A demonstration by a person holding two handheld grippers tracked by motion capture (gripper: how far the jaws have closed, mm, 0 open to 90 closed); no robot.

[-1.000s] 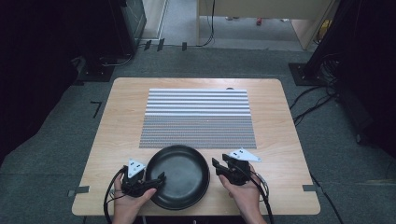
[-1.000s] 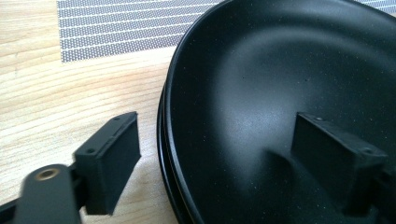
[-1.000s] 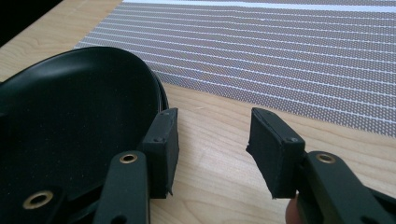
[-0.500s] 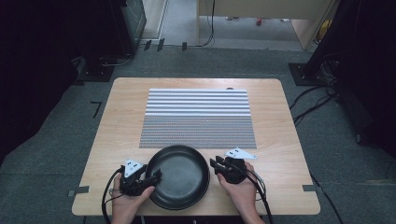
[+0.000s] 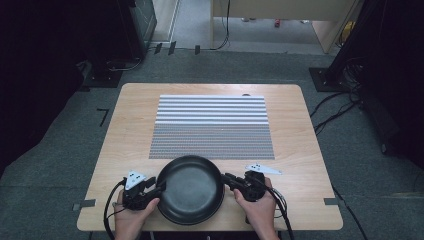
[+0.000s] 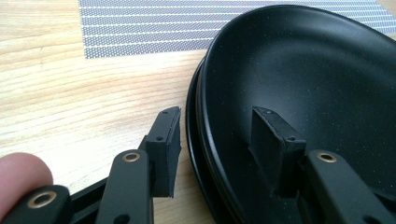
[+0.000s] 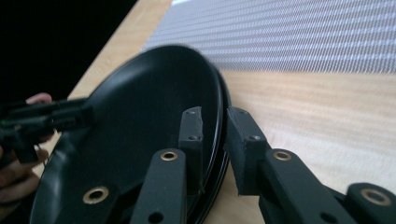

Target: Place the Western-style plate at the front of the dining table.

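Observation:
A round black dish (image 5: 190, 189) lies on the wooden table (image 5: 300, 145) near its front edge. In the gripper views its rim looks doubled, like two stacked dishes. My left gripper (image 5: 159, 187) is at the dish's left rim. In the left gripper view its jaws stand wide apart astride the dish (image 6: 303, 79), one outside and one inside, so the left gripper (image 6: 217, 121) is open. My right gripper (image 5: 227, 179) is at the right rim. In the right gripper view the right gripper (image 7: 215, 116) has its jaws close together on the dish (image 7: 140, 107).
A grey and white striped mat (image 5: 212, 127) covers the middle of the table, just beyond the dish. Bare wood runs along both sides. Dark floor with cables (image 5: 340, 110) surrounds the table.
Both grippers have moved inward onto the dish's rim. The right jaws have closed around it. The dish has hardly shifted.

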